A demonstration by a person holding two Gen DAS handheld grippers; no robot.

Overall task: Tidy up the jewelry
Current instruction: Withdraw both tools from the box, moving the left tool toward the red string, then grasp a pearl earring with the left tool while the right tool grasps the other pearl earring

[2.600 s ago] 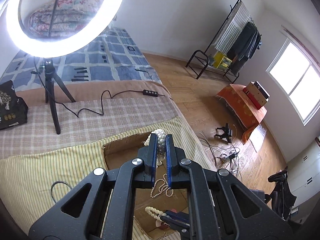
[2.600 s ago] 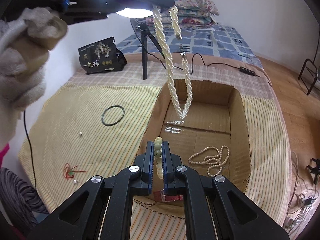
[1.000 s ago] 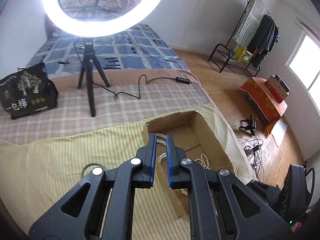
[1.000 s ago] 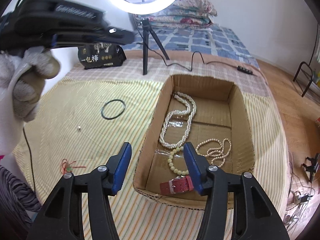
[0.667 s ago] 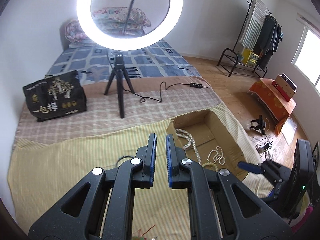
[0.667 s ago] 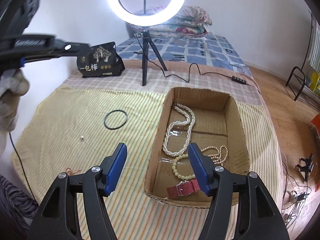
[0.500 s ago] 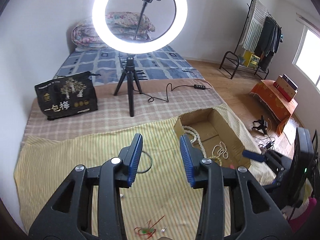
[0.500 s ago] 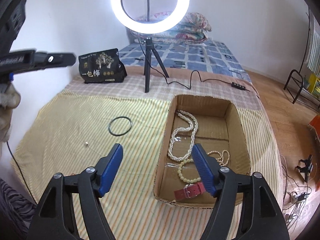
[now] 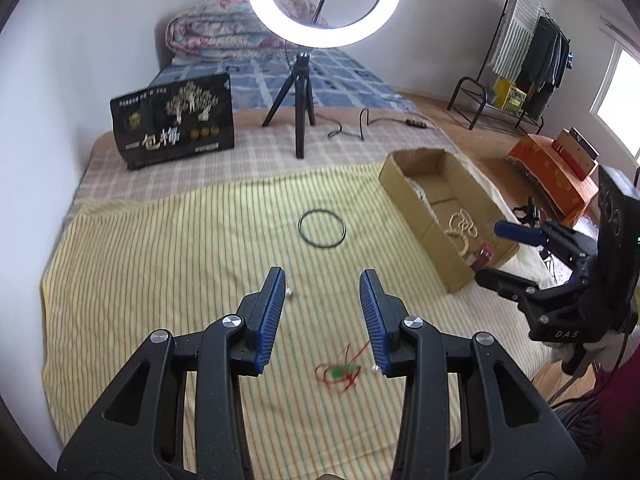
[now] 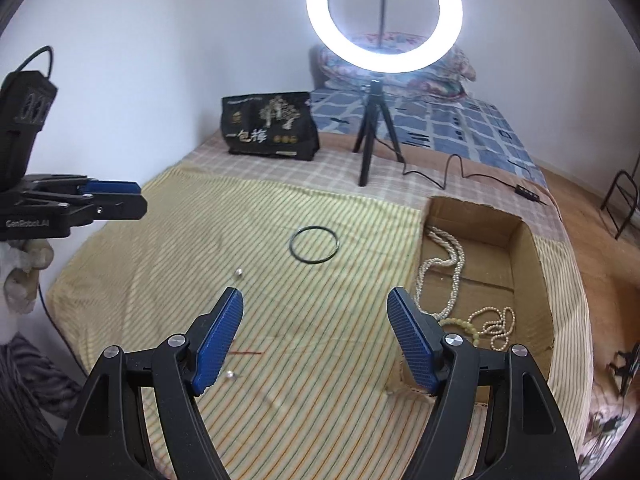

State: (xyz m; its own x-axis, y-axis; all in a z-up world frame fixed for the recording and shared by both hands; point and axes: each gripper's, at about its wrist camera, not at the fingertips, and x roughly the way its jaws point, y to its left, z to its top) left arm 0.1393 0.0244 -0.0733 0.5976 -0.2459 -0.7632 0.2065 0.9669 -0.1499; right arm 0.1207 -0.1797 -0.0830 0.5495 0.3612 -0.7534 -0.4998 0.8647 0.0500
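The left gripper hovers with its jaws apart and empty over the striped yellow cloth, above a red cord charm that lies well short of the cardboard box. The right gripper also stands wide open and empty, just beside the box's near corner. Pearl necklaces lie inside the box, and a black ring lies on the cloth beside it.

Bright; ring light glare up top, fisheye edge warp, slight motion blur.
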